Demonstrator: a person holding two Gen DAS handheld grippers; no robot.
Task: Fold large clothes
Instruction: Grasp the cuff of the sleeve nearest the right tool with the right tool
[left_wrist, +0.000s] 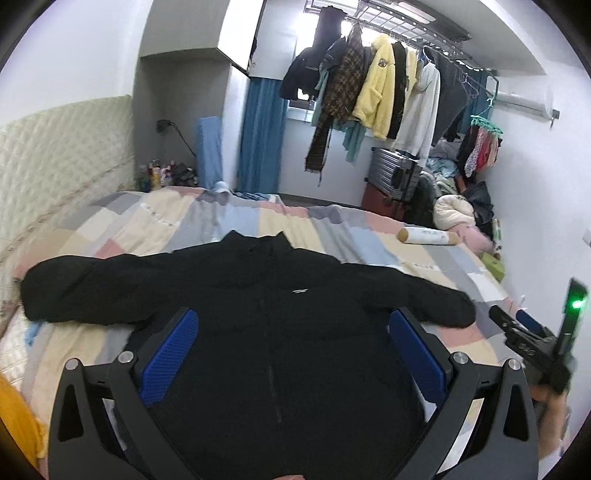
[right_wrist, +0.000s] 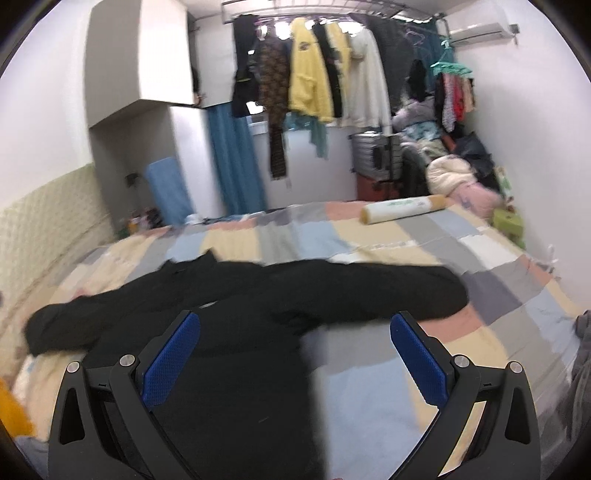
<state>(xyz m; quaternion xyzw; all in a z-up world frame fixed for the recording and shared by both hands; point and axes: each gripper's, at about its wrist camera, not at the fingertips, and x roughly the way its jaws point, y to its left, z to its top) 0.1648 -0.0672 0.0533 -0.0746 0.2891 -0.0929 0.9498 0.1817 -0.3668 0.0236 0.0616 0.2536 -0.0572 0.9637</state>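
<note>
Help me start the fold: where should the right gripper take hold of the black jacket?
Probably the right sleeve's cuff end. The jacket lies flat, front up, both sleeves spread straight out on the bed. That cuff lies free on the cover, so the open right gripper could come from the outer side, low, pinch it and carry it across the chest.

Home bedroom: patchwork-covered bed (left_wrist: 332, 229), padded headboard (left_wrist: 62, 147), hanging clothes rack (left_wrist: 406, 26), suitcase (left_wrist: 391, 173).

L claw (left_wrist: 291, 332) & R claw (right_wrist: 295, 334) both agape, empty
</note>
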